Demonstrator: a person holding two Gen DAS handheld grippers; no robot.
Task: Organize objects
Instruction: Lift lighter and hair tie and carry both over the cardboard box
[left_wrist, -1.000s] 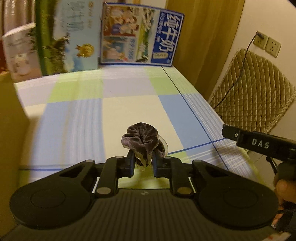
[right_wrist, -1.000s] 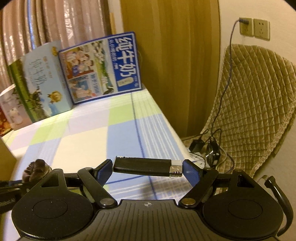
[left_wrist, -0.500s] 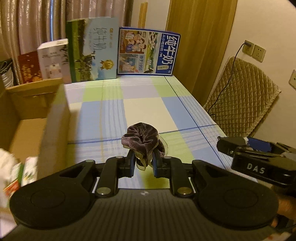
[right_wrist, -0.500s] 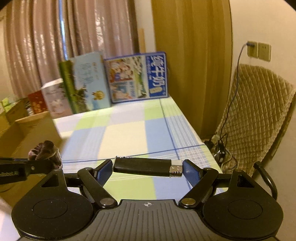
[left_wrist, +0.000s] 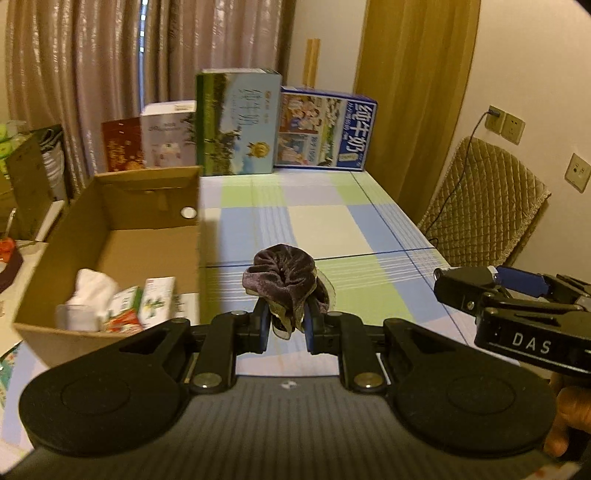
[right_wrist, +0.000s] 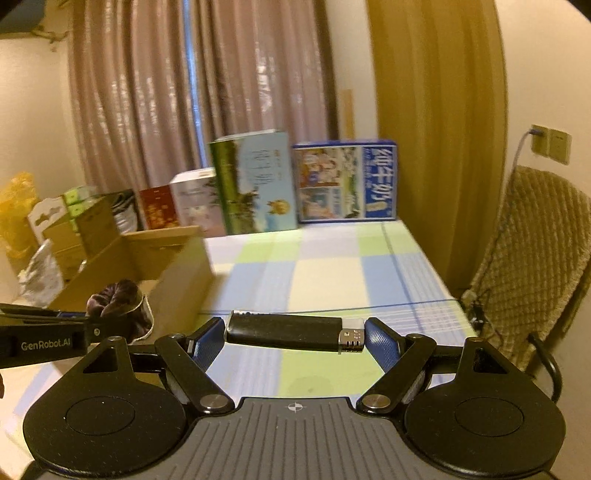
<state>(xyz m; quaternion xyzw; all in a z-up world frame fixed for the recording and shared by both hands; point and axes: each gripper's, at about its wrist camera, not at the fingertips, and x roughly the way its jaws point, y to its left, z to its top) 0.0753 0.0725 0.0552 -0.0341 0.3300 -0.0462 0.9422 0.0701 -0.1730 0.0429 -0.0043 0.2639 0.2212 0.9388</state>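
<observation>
While both hand-held grippers hang above the tabletop (left_wrist: 325, 225):
Cardboard box (left_wrist: 110, 236): far left, open top; tissue pack and small cartons inside.
Left hand-held gripper (left_wrist: 284, 325): jaws nearly closed, pinching a dark purple scrunchie (left_wrist: 282, 278), held in the air just right of the box wall.
Right hand-held gripper (right_wrist: 295, 338): jaws wide, clamping a black lighter (right_wrist: 291, 330) end to end, crosswise, metal head rightward.
Milk cartons (left_wrist: 325, 133): upright along the far edge.
Chair (left_wrist: 484, 206): right of the tabletop.
</observation>
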